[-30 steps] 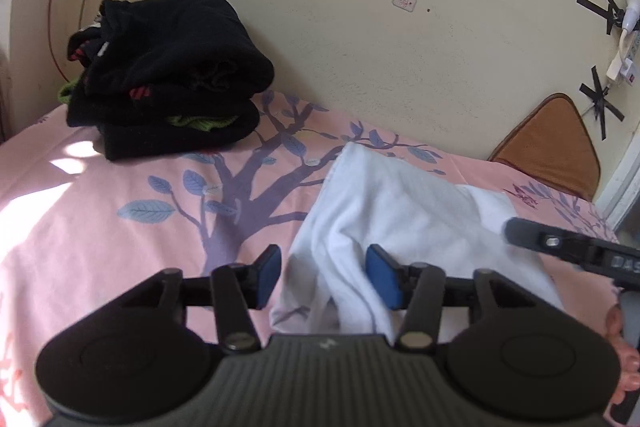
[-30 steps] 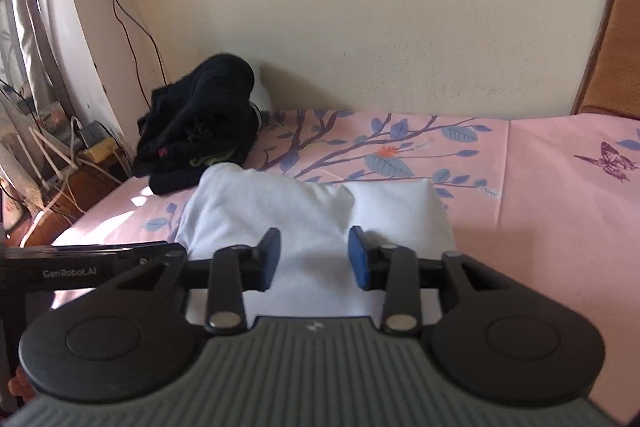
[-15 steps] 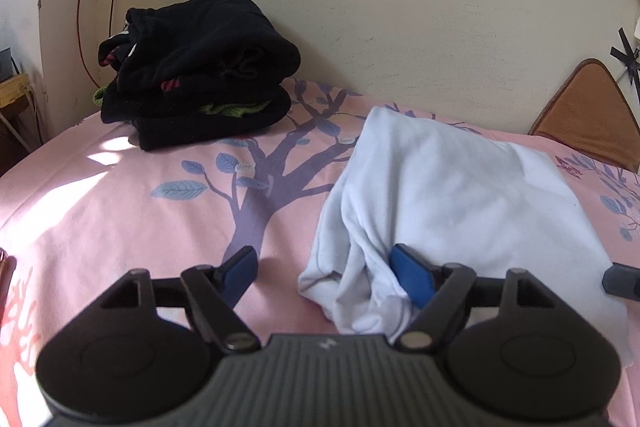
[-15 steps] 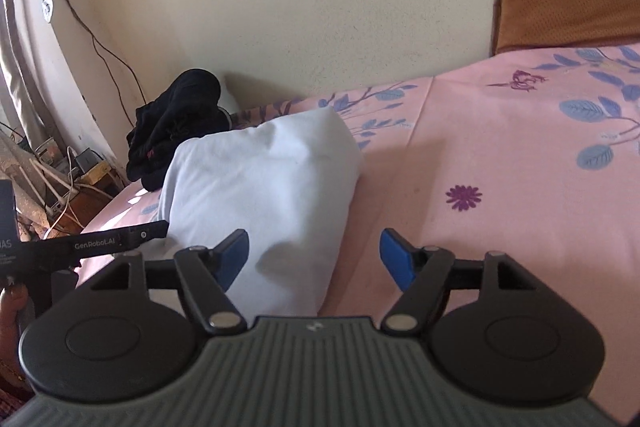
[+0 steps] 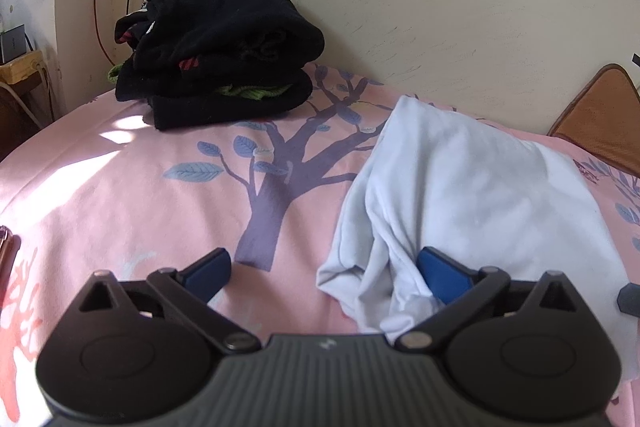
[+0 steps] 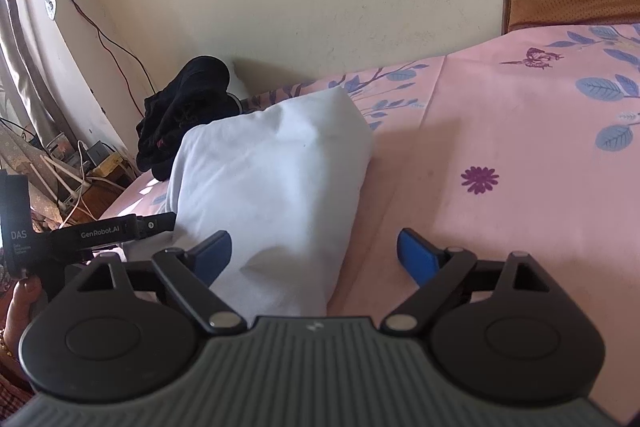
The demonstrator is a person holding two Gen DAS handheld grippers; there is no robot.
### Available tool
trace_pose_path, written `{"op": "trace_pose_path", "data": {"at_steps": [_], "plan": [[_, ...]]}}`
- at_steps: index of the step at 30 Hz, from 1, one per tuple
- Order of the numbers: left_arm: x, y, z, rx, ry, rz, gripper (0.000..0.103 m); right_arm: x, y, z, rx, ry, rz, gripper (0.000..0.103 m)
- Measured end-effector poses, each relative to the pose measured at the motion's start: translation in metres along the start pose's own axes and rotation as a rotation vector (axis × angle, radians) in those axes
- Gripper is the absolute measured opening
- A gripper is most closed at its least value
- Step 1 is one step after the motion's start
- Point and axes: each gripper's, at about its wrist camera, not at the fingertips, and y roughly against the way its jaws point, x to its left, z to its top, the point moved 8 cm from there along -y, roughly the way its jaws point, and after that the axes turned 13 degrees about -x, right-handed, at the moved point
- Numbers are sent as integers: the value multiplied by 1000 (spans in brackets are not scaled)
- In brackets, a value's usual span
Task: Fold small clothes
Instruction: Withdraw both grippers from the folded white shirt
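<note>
Showing cluttered cables [image 6: 76,179] at its left edge, only the right view; both grippers [image 5: 324,273] [image 6: 314,255] opening around soft, rumpled white cloth [image 5: 460,195], unpinched.

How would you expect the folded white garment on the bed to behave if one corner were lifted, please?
The white garment would probably go floppy: its near edge already sags in soft bunched folds. It looks like thin, light fabric, so it should lift easily. The loose layers would likely slide apart and undo the fold, and the pink bedsheet gives it little to catch on.
</note>
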Motion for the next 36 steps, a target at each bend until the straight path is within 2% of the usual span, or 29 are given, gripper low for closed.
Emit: {"op": "trace_pose_path", "data": {"at_steps": [9, 15, 19, 22, 24, 26, 28, 33, 36], "plan": [[2, 9, -3, -17, -3, 45, 103, -5, 5, 1, -14, -46, -6, 92], [6, 35, -14, -36, 25, 42, 103, -3, 29, -8, -46, -49, -30, 95], [10, 48, -19, -26, 45, 73, 103, -3, 43, -14, -71, -66, -41, 95], [4, 57, -27, 0, -10, 109, 103, -1, 47, -17, -85, -70, -43, 96], [-2, 63, -33, 11, -54, 109, 103, 0, 51, -17, -99, -86, -33, 97], [-5, 70, -39, 14, -77, 109, 103, 0, 52, -17, -94, -111, -1, 103], [-10, 77, -44, 9, -102, 117, 103, 1, 54, -18, -93, -117, 5, 103], [-15, 93, -54, 3, -89, 151, 103, 6, 56, -23, -100, -97, -20, 103], [-21, 100, -58, 9, -83, 159, 103, 10, 60, -27, -83, -88, 0, 103]]}}
